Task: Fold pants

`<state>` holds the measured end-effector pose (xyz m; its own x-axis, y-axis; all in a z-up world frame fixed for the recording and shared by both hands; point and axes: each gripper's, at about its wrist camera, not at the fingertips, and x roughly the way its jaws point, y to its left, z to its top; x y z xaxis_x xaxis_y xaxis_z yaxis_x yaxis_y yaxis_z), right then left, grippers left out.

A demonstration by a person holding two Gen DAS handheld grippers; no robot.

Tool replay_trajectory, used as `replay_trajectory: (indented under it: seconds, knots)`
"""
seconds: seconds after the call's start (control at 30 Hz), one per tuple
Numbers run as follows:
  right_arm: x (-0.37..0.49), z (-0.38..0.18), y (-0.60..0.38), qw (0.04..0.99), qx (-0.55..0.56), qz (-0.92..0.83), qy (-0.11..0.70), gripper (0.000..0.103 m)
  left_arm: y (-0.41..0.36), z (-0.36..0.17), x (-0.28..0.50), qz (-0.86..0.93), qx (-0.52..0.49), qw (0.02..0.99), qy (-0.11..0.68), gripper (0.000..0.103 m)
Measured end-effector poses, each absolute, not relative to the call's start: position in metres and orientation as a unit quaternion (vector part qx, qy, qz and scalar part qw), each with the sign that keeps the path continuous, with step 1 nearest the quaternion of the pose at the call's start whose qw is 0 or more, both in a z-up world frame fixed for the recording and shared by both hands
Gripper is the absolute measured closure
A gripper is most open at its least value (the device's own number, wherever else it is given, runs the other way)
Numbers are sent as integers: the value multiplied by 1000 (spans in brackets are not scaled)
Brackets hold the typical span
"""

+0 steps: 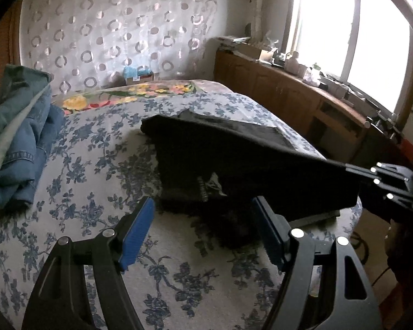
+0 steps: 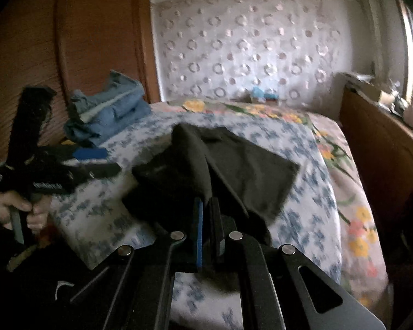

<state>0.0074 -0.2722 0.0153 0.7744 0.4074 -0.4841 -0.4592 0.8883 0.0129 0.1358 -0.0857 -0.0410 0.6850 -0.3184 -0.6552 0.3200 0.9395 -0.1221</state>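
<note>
Black pants (image 1: 234, 162) lie partly on the bed, one end lifted off it toward the right. In the left wrist view my left gripper (image 1: 203, 214) is open and empty, its blue pads just short of the pants' near edge. My right gripper (image 1: 352, 169) shows at the right, shut on the raised end of the pants. In the right wrist view the right gripper (image 2: 208, 206) is shut on the black pants (image 2: 234, 165), which drape forward over the bed. The left gripper (image 2: 96, 162) shows at the left, held by a hand.
The bed has a blue-flowered cover (image 1: 96, 170) over a bright floral blanket (image 1: 129, 93). A pile of folded jeans (image 1: 19, 137) sits at the bed's left. A wooden cabinet (image 1: 289, 93) with clutter runs under the window at the right. A wardrobe (image 2: 68, 41) stands behind the jeans.
</note>
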Motion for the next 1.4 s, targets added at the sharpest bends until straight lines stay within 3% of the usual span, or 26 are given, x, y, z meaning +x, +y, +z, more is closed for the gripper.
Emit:
replay_trajectory:
  seconds: [0.2,0.47,0.7,0.87,1.03,1.4]
  knots:
    - [16,-15,-286,932,-33,205,298,99,-87,-47,138,-170,3,918,357,29]
    - [19,-16,-287,938,-18,183,295,98,-91,-41,126,-168,24,933,317,29]
    - [13,-10,-293,946,-17,164,279,80,-80,-31,120,-170,17,935,312,29]
    - [9,-5,-288,947,-8,183,263,75,-74,-30,119,-166,20,935,314,29]
    - [12,1,-270,944,-8,219,245,65,-63,-28,119,-161,24,935,315,29]
    - [71,0,-191,919,-37,295,260,63,-22,-7,119,-151,27,941,301,29]
